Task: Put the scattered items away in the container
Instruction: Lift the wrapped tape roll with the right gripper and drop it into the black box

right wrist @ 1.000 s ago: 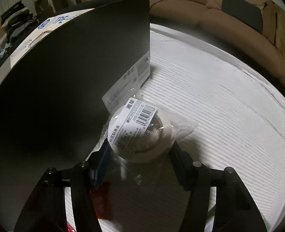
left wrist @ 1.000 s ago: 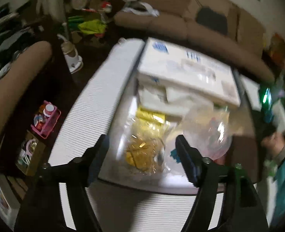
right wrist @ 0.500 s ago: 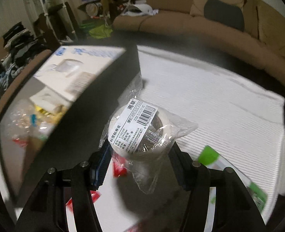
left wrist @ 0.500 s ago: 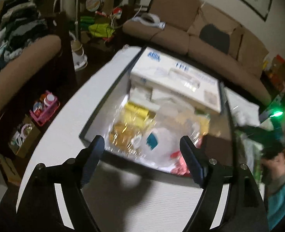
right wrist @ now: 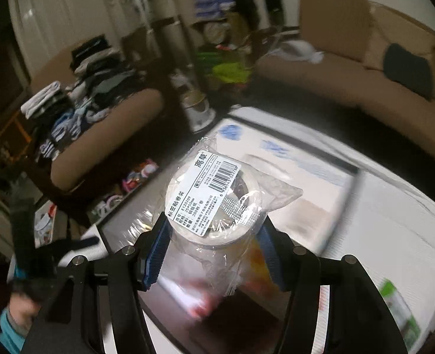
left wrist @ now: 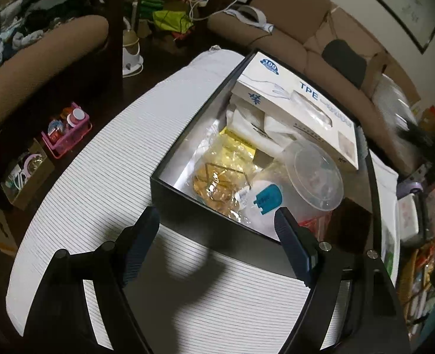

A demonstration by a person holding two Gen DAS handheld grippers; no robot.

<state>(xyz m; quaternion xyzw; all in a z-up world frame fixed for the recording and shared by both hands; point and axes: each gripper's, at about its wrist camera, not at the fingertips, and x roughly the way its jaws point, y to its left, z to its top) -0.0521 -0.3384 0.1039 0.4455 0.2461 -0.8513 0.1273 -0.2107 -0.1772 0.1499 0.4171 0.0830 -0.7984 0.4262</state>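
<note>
The right gripper (right wrist: 213,230) is clamped on a bagged roll of labels (right wrist: 214,203), the blue pads pressing the roll's sides through its clear wrapper, with a tail of loose plastic hanging below the jaws. In the right wrist view the roll sits at centre frame, raised above the black box (right wrist: 347,194), whose blurred rim crosses the right half of the picture.

To do this step well, the roll should probably be carried over the open middle of the box before the jaws part, and lowered close to the contents instead of dropped from height, since a round roll could bounce or roll off the pile. The loose wrapper may snag on a pad, so a clean, full opening seems wise.

The left gripper (left wrist: 216,230) hovers at lower centre of its frame, jaws wide apart and holding nothing, just in front of the box's near wall (left wrist: 205,221) on the white ribbed mat (left wrist: 105,153).

The box is already fairly full. A white glove carton (left wrist: 300,112) lies across its far end, with white bags (left wrist: 247,118) beneath it. Nearer are a crinkly yellow packet (left wrist: 217,180), a clear round tub (left wrist: 315,177) and a white pack with a teal tag (left wrist: 269,199). The freest spot looks to be the near left corner.
</note>
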